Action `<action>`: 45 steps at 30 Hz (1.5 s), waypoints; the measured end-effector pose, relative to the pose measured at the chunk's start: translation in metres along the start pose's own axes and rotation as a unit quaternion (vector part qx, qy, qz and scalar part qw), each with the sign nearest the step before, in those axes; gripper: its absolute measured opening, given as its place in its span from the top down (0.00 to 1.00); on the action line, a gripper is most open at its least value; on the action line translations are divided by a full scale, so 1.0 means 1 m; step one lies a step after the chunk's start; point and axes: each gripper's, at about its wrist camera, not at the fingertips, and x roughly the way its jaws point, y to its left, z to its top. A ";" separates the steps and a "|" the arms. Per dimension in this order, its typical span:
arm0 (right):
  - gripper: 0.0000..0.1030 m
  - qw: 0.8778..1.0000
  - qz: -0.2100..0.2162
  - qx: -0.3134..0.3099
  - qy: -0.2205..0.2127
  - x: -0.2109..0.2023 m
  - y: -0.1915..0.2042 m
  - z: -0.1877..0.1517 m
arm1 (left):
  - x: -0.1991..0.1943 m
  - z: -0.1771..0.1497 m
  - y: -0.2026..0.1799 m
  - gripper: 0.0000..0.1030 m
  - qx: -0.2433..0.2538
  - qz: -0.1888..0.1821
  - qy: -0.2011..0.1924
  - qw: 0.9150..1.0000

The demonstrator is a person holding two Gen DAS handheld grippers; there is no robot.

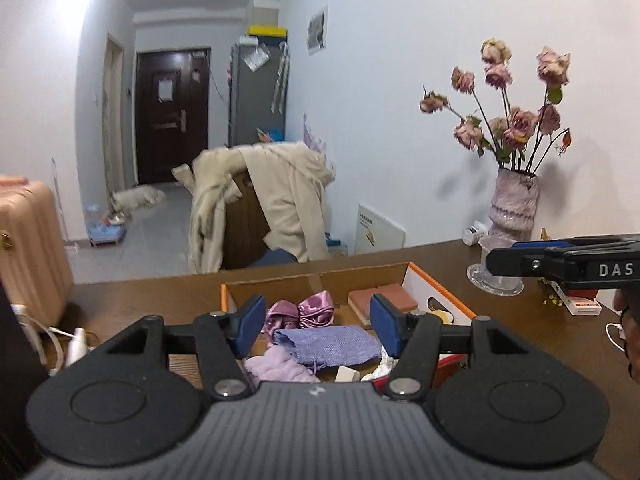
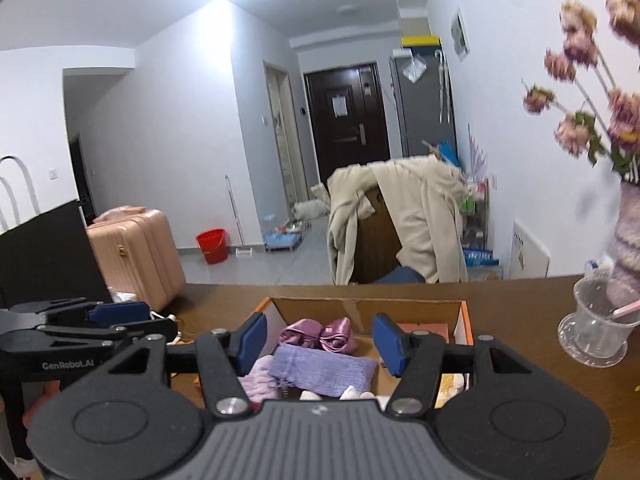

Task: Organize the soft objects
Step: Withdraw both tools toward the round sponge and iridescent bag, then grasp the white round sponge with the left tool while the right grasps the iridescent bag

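An open cardboard box with an orange rim [image 1: 444, 290] [image 2: 466, 320] sits on the brown table. Inside lie a purple knit pouch [image 1: 332, 346] [image 2: 324, 372], two pink satin scrunchies [image 1: 316, 312] [image 2: 336, 334], a lilac fluffy cloth [image 1: 276, 366] [image 2: 260, 376], a brick-red pad [image 1: 380, 298] and some white bits. My left gripper [image 1: 318, 326] [image 2: 148, 320] hovers open above the box, nothing between its blue pads. My right gripper [image 2: 320, 340] [image 1: 500, 260] hangs beside it, also open and empty, over the same box.
A vase of dried roses [image 1: 516, 204] and a clear glass cup [image 1: 494, 276] [image 2: 596, 328] stand at the table's right. White cables [image 1: 76, 340] lie at the left. Beyond the table are a chair draped with a beige coat [image 1: 280, 200] and a pink suitcase [image 2: 136, 256].
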 end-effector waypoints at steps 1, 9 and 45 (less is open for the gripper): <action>0.43 1.000 -0.001 -0.010 -0.008 -0.013 0.006 -0.004 | -0.013 -0.005 -0.003 0.38 0.000 0.007 -0.011 1.000; 0.30 0.995 -0.021 -0.067 -0.065 -0.101 0.046 -0.097 | -0.111 -0.103 -0.045 0.18 0.034 0.046 -0.071 0.996; 0.48 0.991 -0.124 0.011 0.048 -0.047 0.007 -0.205 | -0.013 -0.177 0.021 0.23 -0.069 0.072 0.072 0.992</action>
